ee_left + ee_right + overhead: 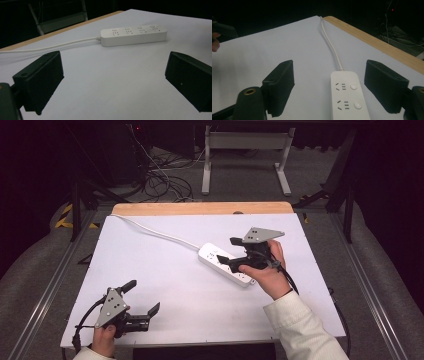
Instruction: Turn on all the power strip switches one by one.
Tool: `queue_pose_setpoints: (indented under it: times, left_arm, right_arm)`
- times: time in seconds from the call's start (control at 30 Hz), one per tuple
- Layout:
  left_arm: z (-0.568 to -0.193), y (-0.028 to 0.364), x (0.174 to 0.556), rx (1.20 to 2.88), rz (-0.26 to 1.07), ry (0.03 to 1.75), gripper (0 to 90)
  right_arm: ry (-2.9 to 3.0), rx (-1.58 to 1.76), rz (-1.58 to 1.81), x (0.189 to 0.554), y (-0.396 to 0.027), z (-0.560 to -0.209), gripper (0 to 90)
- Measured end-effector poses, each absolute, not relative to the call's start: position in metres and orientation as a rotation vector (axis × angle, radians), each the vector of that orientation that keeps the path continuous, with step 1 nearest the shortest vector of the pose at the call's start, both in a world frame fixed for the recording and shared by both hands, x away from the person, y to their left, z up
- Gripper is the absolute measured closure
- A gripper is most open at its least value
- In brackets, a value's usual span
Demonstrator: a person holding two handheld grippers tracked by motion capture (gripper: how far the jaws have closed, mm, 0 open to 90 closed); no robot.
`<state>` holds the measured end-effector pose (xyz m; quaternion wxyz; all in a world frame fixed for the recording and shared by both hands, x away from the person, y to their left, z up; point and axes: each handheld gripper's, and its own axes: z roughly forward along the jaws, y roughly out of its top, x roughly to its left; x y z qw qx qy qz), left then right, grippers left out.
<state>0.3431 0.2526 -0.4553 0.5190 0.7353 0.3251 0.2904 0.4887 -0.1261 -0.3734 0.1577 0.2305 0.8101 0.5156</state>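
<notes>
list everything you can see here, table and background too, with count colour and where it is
power strip: 1, white, four sockets each with a button, right of table centre, between the right tool's open jaws
cord: 1, white, runs from the strip to the table's far left corner
table: 1, white top with a wooden strip along the far edge
frame legs: 2, pale grey, on the floor beyond the table
loose cables: a tangle, dark and white, floor at far left
left tool: 1, black with grey plate, near left corner, jaws open, nothing between them
right tool: 1, black with grey plate, over the strip
hands: 2, right sleeve white
</notes>
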Motion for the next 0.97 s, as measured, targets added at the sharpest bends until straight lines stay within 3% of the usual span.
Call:
queue_pose_setpoints:
  times: [0.37, 0.97]
  left_arm:
    - [-0.455, 0.253, 0.343, 1.753, 0.696, 0.785, 2.1]
    - [-0.455, 0.253, 0.343, 1.799, 0.744, 0.734, 2.1]
  right_arm:
    - [2.266, 0.650, 1.522, 0.459, -0.170, -0.389, 10.8]
    - [2.373, 0.837, 1.427, 0.421, -0.238, -0.479, 10.0]
